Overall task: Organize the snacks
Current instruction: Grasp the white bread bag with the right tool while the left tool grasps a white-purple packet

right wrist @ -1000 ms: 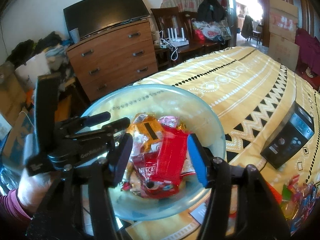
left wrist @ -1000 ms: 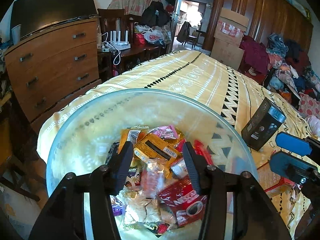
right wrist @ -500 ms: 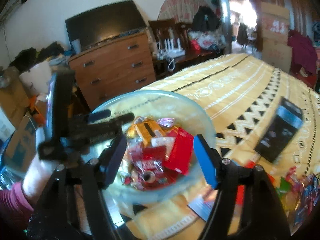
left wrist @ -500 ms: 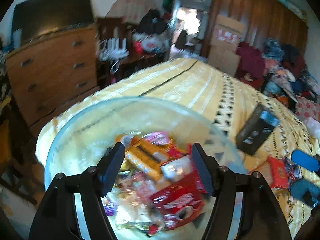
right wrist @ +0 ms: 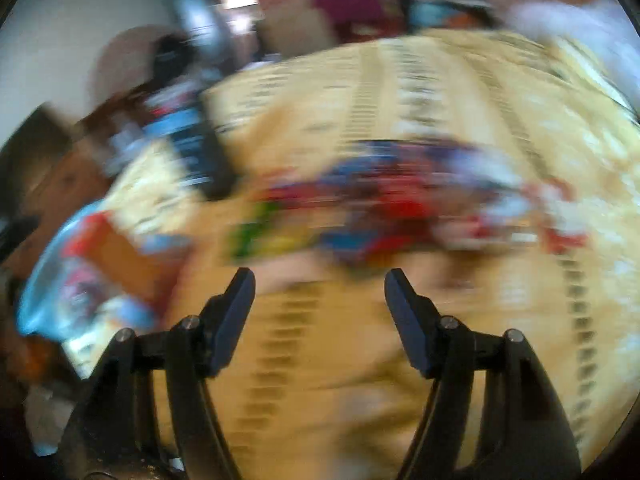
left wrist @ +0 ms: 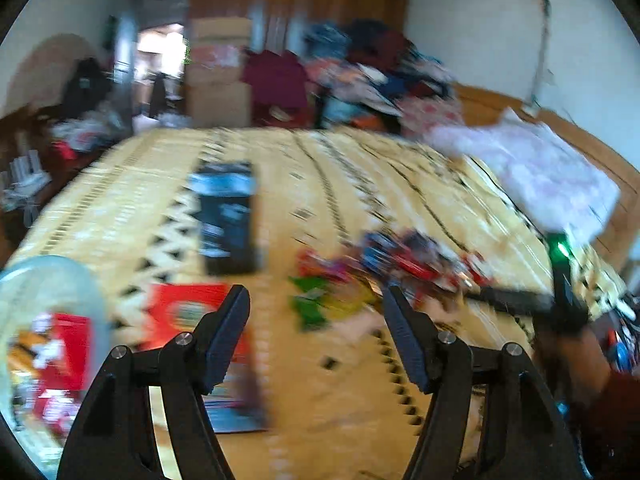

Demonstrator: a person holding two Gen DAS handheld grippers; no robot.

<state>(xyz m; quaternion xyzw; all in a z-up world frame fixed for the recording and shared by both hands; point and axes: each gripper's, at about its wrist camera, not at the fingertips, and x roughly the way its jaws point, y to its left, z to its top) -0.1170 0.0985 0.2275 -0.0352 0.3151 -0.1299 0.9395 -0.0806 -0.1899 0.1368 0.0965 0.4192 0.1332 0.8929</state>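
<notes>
**Both claws apart and empty above the patterned bedspread**

The yellow bedspread (left wrist: 360, 380) fills the lower half of both wrist views and is heavily smeared by motion blur. Both grippers point forward and downward across it.

The left gripper (left wrist: 316, 300) sits at the bottom centre of its frame, its two black fingers spread with nothing between them; only cloth shows in the gap. Its jaws have just been opening. The glass bowl (left wrist: 52, 280), already holding red and orange packets, lies at the lower left edge of that frame, well to the left of the left finger. A flat red packet (left wrist: 180, 312) lies just beyond the left fingertip. A dark box (left wrist: 226, 216) stands further up, left of centre. The loose pile of snacks (left wrist: 400, 260) lies above and to the right of the gap, near the right fingertip. At the lower right edge a hand (left wrist: 576, 360) holds what seems to be the other tool.

The right gripper (right wrist: 320, 276) is likewise spread and holds nothing. Its jaws opened and have just closed in a little. The snack pile (right wrist: 400, 200) stretches across the middle of this frame, just above the fingertips. The bowl (right wrist: 44, 280) is at the left edge, and the dark box (right wrist: 188, 140) at upper left.
</notes>
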